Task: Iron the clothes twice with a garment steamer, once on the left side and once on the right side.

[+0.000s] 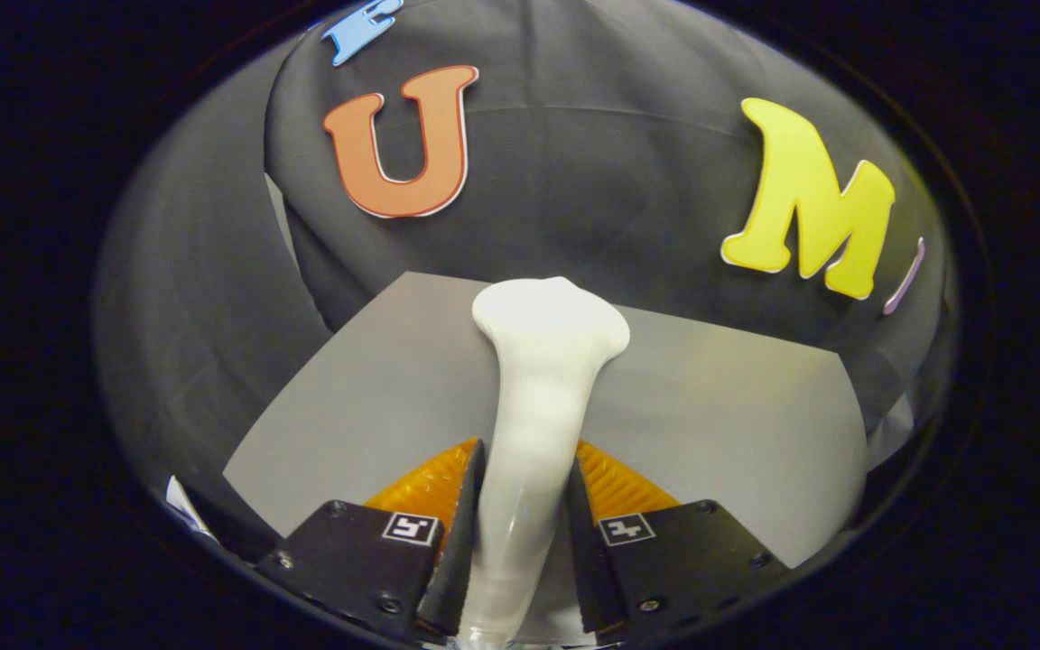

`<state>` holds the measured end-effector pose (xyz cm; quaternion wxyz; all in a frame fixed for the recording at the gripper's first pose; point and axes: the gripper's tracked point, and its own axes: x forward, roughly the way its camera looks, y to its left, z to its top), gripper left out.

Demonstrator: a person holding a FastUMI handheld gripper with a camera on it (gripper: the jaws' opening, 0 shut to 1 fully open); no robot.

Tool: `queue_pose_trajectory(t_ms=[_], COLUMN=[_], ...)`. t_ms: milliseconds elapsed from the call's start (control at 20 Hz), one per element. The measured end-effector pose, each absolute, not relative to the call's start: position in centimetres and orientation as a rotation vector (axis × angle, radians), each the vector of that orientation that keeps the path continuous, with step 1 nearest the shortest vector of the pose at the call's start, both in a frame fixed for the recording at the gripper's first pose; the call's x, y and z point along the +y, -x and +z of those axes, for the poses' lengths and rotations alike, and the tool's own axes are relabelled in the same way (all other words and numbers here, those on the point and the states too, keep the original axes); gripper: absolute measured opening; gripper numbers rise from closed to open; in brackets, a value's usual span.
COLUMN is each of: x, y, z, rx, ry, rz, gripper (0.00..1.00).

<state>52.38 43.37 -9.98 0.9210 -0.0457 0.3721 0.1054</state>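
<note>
A white garment steamer (538,397) runs forward from between my fingers, its slim handle widening into a broad head beyond them. My gripper (524,492) is shut on the steamer's handle, one finger pressing each side. Under and beyond the steamer lies a flat grey surface (376,397); I cannot tell whether it is the clothing or a tabletop. The steamer's head hangs above the far part of this grey surface, near its back edge.
The booth's black cloth wall (610,171) rises right behind the grey surface's far edge and wraps round on the left. A pale scrap (181,506) shows by the surface's near left corner.
</note>
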Motion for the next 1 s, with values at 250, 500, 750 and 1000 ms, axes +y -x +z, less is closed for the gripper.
queue_pose_trajectory(t_ms=[250,500,750,1000], x=[43.5,42.7,41.7,39.7], y=[-51.6,-49.3,-47.2,-43.8], z=[-8.3,-4.1,-3.0,-0.4], rx=[0.756,0.687,0.644,0.6], ry=[-0.026,-0.093,-0.153,-0.178], rz=[0.267,0.324,0.365,0.415], gripper=[0.39,0.33,0.29,0.28])
